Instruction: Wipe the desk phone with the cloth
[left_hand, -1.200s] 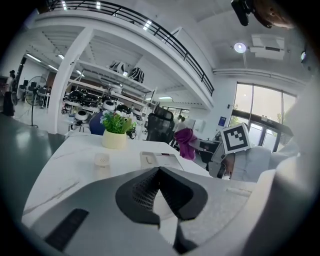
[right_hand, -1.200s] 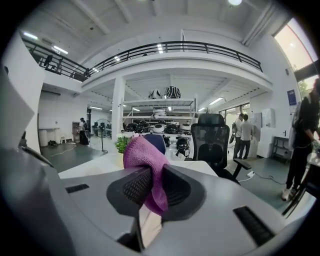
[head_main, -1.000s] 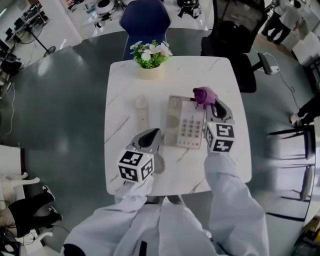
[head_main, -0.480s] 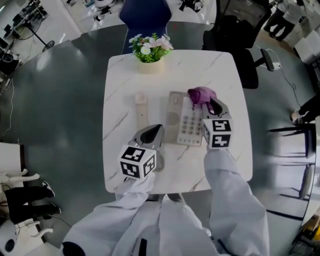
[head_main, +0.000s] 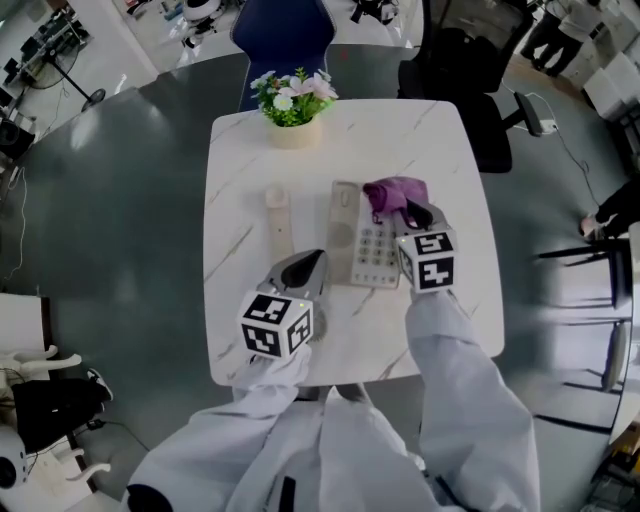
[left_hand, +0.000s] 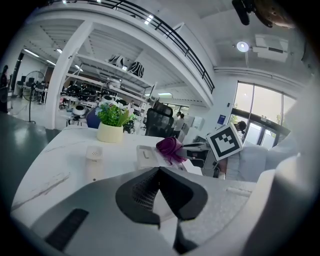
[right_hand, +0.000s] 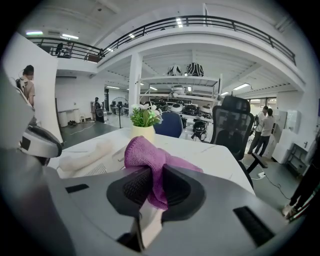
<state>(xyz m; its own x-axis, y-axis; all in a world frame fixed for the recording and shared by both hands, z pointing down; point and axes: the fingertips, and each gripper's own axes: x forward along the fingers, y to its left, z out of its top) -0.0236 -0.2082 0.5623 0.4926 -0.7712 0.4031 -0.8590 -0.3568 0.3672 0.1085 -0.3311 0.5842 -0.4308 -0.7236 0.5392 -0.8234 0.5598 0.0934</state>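
Found the left gripper (head_main: 302, 272) nearest, at lower centre of the head view, jaws pressed together on nothing, over the bare white veined table (head_main: 240, 180) just left of the desk phone (head_main: 345, 215). Confirmed it in the left gripper view: dark pads (left_hand: 137, 189) shut tip to tip, nothing between. Picked out the right gripper (head_main: 412, 214) right of centre, pinching a fold of the purple cloth (head_main: 392, 192), bunched over the phone's upper right corner and apparently touching it. Read that grip in the right gripper view: jaws closed on the lower folds, the rest humped up ahead. Judged the cloth soft, light and limp, best taken by a thick bunched fold, as here, leaving a loose pad free for rubbing; judged the phone hard, light plastic, liable to slide on the smooth top under sideways pressure, so worth steadying at its lower left edge. Spotted the handset (head_main: 279, 220) off its cradle, flat on the table left of the phone. Farther up, noted potted flowers (head_main: 292, 105) by the table's top edge, then a blue chair (head_main: 283, 30) and a black office chair (head_main: 460, 60). Got the keypad (head_main: 378, 255) only from the head view; got the fold between the pads only from the right gripper view.
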